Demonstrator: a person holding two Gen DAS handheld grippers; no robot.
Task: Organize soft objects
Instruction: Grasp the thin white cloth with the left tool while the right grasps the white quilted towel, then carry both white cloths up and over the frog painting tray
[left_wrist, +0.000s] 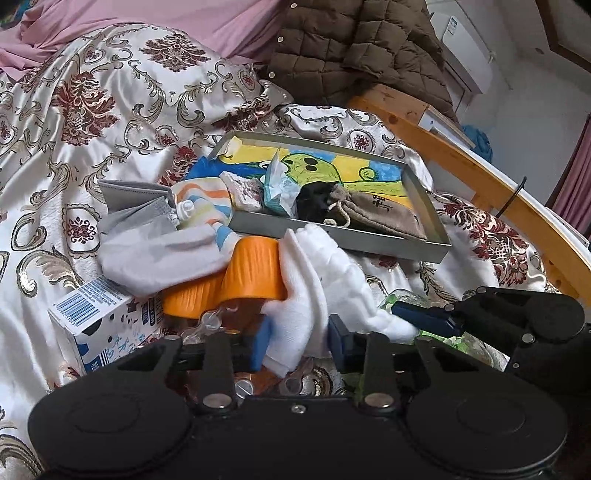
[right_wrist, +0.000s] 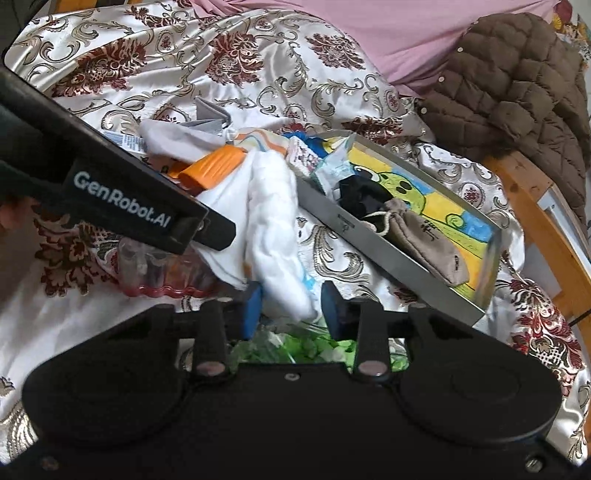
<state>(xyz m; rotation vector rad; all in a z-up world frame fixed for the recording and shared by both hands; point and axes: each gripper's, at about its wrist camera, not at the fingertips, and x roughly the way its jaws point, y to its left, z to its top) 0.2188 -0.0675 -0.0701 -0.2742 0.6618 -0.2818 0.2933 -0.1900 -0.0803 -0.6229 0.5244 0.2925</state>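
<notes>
Left gripper (left_wrist: 301, 341): blue pads apart, a fold of the white cloth (left_wrist: 314, 280) between them; whether they pinch it cannot be told.
Right gripper (right_wrist: 291, 304): blue pads apart on either side of the same white cloth's lower end (right_wrist: 275, 236); grip cannot be told.
Green-and-white bag (right_wrist: 306, 347): under the right gripper, just nearer than the cloth.
White cloth: crumpled on the bedspread (left_wrist: 55, 155), its far edge touching the near wall of the metal tray (left_wrist: 421, 177).
Orange ribbed piece (left_wrist: 251, 269): touching the cloth, left of the tray.
Grey sock (left_wrist: 155, 254): left of the orange piece, well left of the tray.
Barcoded carton (left_wrist: 99, 317): nearer and left of the sock.
Metal tray: tilted on the bedspread, lined with a crayon drawing; inside lie a tan drawstring pouch (left_wrist: 380, 214), a black cloth (left_wrist: 314, 201) and a tissue pack (left_wrist: 280, 184).
Brown quilted jacket (left_wrist: 354, 51): beyond the tray.
</notes>
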